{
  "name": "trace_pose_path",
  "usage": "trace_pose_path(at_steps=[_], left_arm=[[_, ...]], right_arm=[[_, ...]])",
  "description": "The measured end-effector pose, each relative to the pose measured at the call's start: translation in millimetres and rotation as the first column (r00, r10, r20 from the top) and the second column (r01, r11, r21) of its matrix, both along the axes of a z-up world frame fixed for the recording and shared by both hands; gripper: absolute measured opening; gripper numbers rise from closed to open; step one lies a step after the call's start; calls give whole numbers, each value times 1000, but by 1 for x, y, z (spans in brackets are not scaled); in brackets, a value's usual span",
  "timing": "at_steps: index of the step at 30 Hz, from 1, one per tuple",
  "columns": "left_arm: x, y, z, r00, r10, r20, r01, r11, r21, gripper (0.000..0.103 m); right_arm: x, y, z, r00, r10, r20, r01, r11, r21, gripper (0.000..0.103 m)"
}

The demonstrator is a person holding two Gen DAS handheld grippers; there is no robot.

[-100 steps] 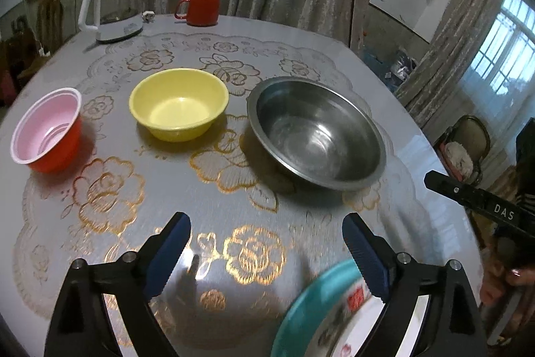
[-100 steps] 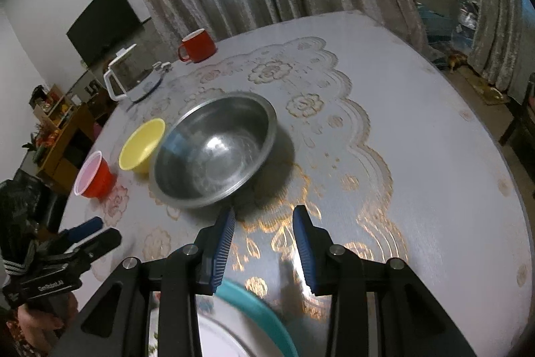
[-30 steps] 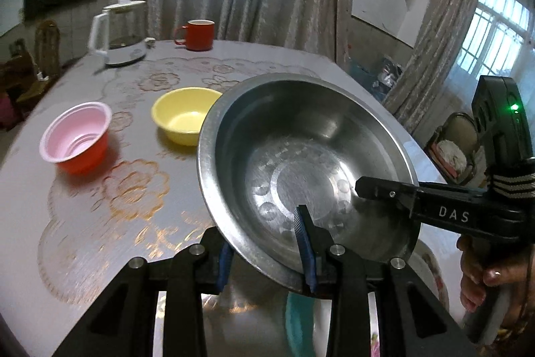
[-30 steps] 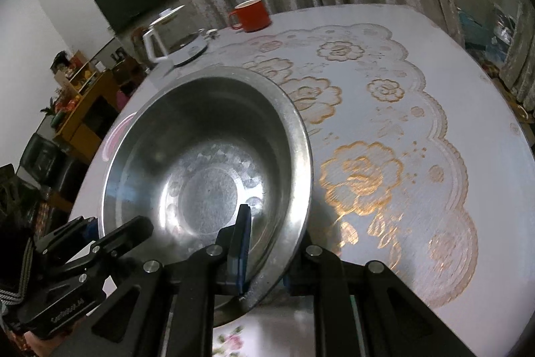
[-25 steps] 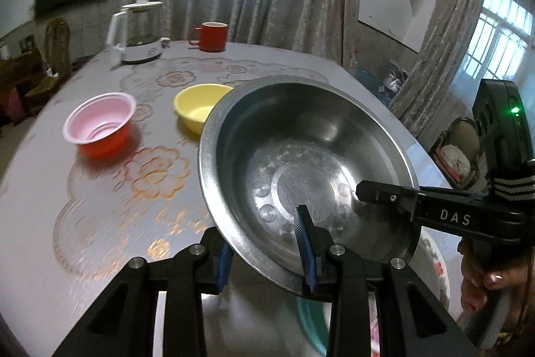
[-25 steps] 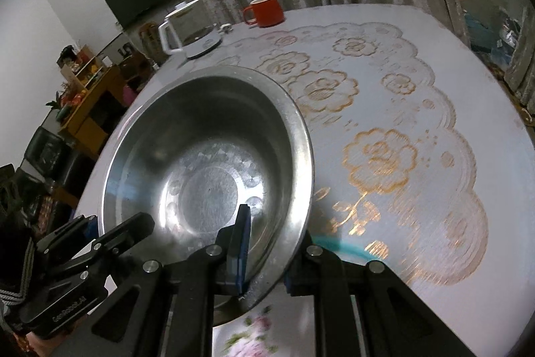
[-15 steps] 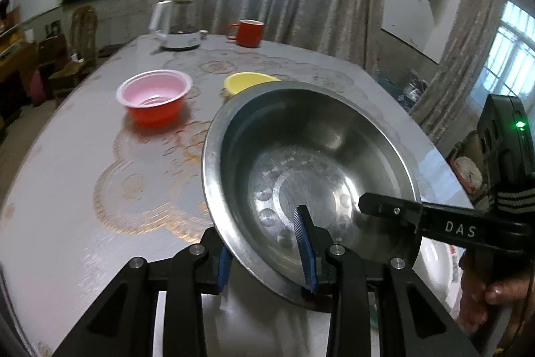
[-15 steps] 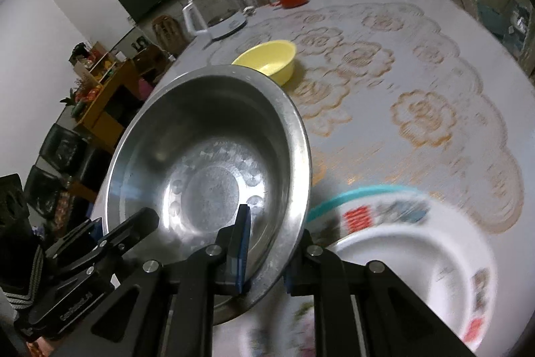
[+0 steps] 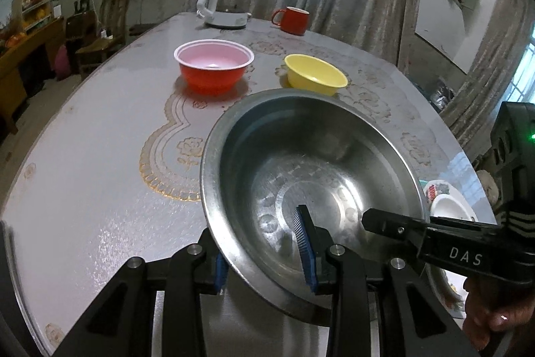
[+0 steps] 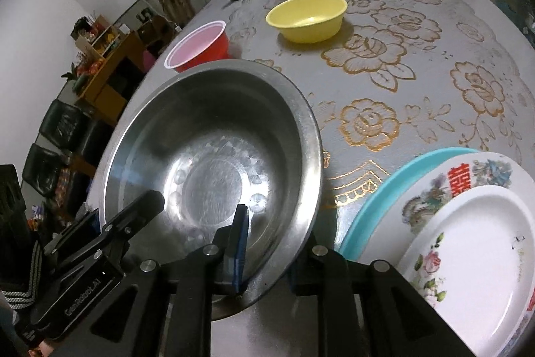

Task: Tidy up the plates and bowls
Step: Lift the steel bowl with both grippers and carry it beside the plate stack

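Steel bowl sits mouth-up, round so no long axis, near the table's near edge, just left of the plate stack. Left gripper clamps its rim; right gripper straddles the rim, jaws opening. 1 s ago bowl was aloft and tilted, both grippers tight.

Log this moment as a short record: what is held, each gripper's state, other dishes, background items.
held: steel bowl, gripped at its near rim by both grippers
left gripper: shut on the rim, one finger inside, one outside
right gripper: jaws opening, rim between them
other bowls: red bowl, yellow bowl, on the table
plates: stack of three right of the steel bowl
background: kettle, red mug
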State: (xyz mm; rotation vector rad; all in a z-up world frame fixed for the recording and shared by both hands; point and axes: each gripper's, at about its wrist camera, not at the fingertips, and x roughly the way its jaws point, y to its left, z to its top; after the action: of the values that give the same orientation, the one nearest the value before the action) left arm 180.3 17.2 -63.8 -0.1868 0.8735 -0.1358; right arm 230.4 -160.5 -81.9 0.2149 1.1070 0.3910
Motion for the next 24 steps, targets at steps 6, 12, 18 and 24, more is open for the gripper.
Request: trace_pose_path(at_steps=[6, 12, 18, 24], left_arm=[[-1, 5, -6, 1000, 8, -15, -8, 1000, -6, 34], [-4, 11, -13, 999, 20, -35, -21, 1000, -13, 34], [-6, 10, -24, 998, 24, -59, -26, 999, -25, 34], [-9, 10, -27, 997, 36, -62, -38, 999, -37, 35]], right_arm=[[-1, 7, -3, 1000, 14, -9, -14, 999, -30, 22], [-4, 16, -9, 999, 38, -24, -39, 998, -50, 24], [-7, 15, -13, 999, 41, -31, -43, 997, -63, 27], [-8, 15, -10, 998, 57, -22, -59, 996, -67, 28]])
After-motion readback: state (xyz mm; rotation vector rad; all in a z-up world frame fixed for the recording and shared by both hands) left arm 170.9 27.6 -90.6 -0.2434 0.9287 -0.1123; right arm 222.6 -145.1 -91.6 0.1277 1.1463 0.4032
